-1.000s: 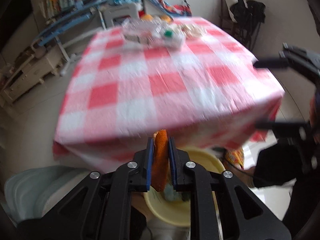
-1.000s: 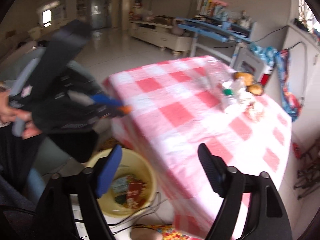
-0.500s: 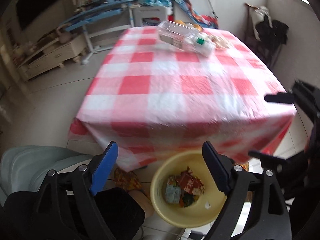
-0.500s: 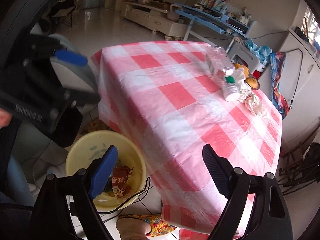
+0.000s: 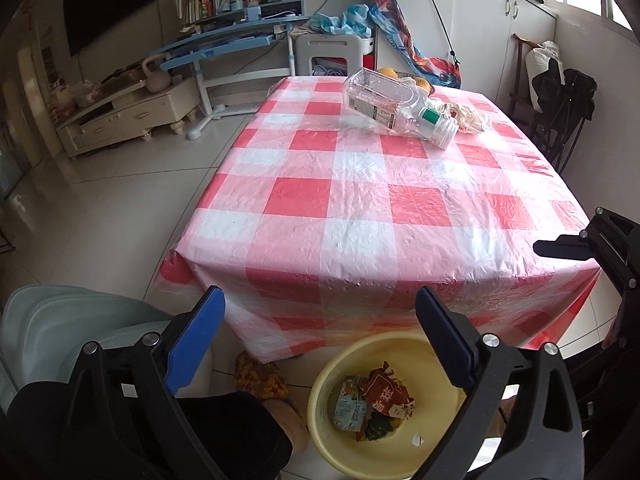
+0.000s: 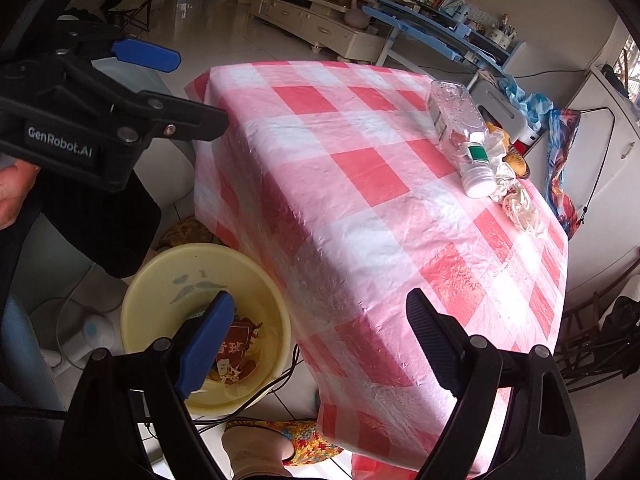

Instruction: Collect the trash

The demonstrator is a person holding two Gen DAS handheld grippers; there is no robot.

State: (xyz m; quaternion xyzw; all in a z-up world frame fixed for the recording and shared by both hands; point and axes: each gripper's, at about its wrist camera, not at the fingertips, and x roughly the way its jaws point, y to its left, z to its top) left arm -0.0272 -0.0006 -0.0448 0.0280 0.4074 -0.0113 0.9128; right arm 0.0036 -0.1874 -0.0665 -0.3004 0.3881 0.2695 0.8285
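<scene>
The left gripper (image 5: 320, 344) no longer holds the orange scrap that was clamped between its pads a second ago. Its jaws are opening and stand wide apart with nothing between them. The view has also steadied: the earlier blur is gone and the table now shows sharply. The right gripper (image 6: 320, 344) has its jaws apart and empty, much as before.

Nearest, on the floor under the table's front edge, stands a yellow basin (image 5: 320, 404). Inside it lie crumpled wrappers (image 5: 374, 402), among them a red packet and a pale printed carton. In the right wrist view the basin (image 6: 160, 280) sits below the left gripper (image 6: 200, 88), with a cable running past it on the tiles. A foot in a patterned slipper (image 6: 296, 438) rests on the floor beside the basin.

The table is covered by a red and white checked cloth (image 5: 360, 208) that hangs over its edges. The near part of the cloth is bare. At the far end a clear plastic bottle (image 5: 396, 106) lies on its side, cap toward the right. Crumpled paper (image 5: 468, 116) lies just beside the cap, with oranges (image 5: 424, 84) behind.

Beyond the table stand a blue desk (image 5: 224, 44) with books, a low white cabinet (image 5: 124, 116), white cupboards and a wall-mounted dark screen.
</scene>
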